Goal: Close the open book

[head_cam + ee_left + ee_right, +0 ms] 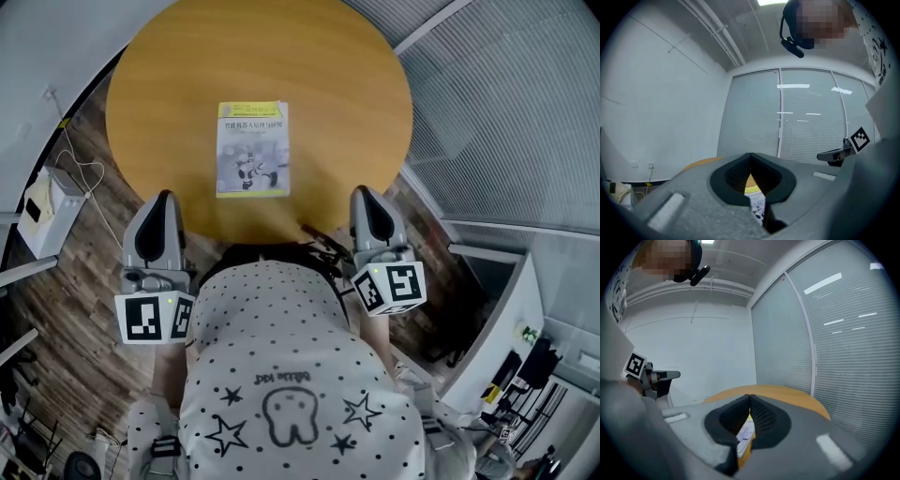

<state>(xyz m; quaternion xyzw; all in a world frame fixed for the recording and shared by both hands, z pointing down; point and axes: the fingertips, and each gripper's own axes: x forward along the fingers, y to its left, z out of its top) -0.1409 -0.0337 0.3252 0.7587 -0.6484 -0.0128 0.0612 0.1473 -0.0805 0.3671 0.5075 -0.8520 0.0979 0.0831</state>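
A book (252, 149) lies flat and closed on the round wooden table (337, 84), cover up, with a yellow band along its far edge. My left gripper (164, 197) hovers at the table's near left edge, jaws shut and empty. The right gripper (365, 191) hovers at the near right edge, also shut with nothing held. Both sit short of the book, one on each side. In the left gripper view the book (757, 202) shows through the slit below the closed fingertips (750, 154). The right gripper view shows the book (745, 434) the same way under its shut tips (750, 397).
A white box (42, 211) with a cable stands on the wood floor to the table's left. Window blinds (506, 103) run along the right. The person's dotted shirt (281, 375) fills the bottom of the head view, and a desk with clutter (516, 366) is at lower right.
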